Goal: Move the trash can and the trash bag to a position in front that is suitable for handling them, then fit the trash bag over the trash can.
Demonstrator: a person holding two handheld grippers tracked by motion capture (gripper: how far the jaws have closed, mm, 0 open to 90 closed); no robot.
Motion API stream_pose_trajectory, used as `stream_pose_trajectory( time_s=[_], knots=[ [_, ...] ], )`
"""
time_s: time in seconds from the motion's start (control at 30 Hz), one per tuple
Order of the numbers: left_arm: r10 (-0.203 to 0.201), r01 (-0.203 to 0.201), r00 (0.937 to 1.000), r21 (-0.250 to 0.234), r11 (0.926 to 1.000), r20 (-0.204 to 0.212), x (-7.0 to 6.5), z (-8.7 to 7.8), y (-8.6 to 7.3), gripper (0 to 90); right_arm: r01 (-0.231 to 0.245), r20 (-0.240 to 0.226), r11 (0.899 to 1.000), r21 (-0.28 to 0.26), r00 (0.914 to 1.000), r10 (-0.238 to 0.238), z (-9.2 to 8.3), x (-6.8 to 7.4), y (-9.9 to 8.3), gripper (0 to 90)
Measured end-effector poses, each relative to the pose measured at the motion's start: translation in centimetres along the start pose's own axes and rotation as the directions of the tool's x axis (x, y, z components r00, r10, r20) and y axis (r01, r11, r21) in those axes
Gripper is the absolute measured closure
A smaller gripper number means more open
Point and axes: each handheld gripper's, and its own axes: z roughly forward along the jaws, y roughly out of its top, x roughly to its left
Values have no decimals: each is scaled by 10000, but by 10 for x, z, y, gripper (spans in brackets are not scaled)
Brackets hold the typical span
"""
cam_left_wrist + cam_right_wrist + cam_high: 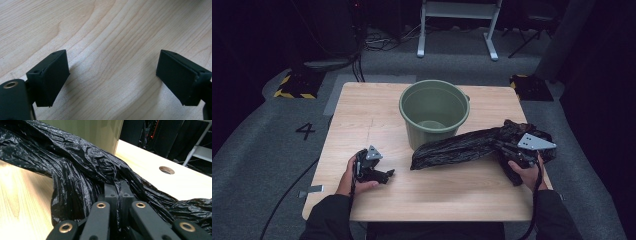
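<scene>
1. The right tool (512, 150) has its jaws pressed tight on a fold of the black bin bag (462, 146); in the right gripper view the crinkled plastic (75, 170) bunches around the closed jaws.
2. The bin bag lies stretched across the wooden worktop (362, 115), from the right hand (524, 175) leftward, its far end touching the base of the green bucket (434, 112).
3. The bucket stands upright near the worktop's far edge.
4. The left tool (384, 175) rests low over bare wood, well apart from the bag, its jaws spread wide with nothing between them (112, 75).
</scene>
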Motion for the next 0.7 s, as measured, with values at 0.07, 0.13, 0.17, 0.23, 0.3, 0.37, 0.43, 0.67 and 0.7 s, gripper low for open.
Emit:
stream_pose_trajectory(
  time_s=[0.07,0.13,0.17,0.23,0.3,0.37,0.43,0.67,0.7],
  knots=[
    [2,-2,10000,0,10000,0,0,0,0,113,-1,4,10000,8,10000,1,0,0,0,893],
    [3,-3,10000,4,10000,2,0,0,0,111,58,25,10000,-27,10000,-58,-1,0,1,893],
    [29,-29,10000,45,10000,53,1,0,1,106,92,79,9998,-157,9999,-90,-4,0,3,893],
    [113,-114,9999,74,9999,116,3,2,2,84,124,147,9994,-335,9998,-119,-9,-1,6,894],
    [270,-275,9993,184,9995,263,6,4,4,57,138,172,9982,-584,9998,-128,-14,-1,11,894],
    [246,-251,9993,191,9995,292,7,5,5,47,140,193,9976,-684,9997,-127,-16,0,12,894],
    [327,-334,9989,226,9992,328,9,7,7,28,193,246,9964,-828,9995,-173,-20,0,15,894],
    [390,-400,9986,291,9988,355,9,8,8,15,294,374,9883,-1494,9990,-241,-34,3,27,895],
    [424,-432,9986,274,9987,319,9,8,8,15,339,376,9868,-1584,9989,-283,-36,4,28,895]
  ],
)
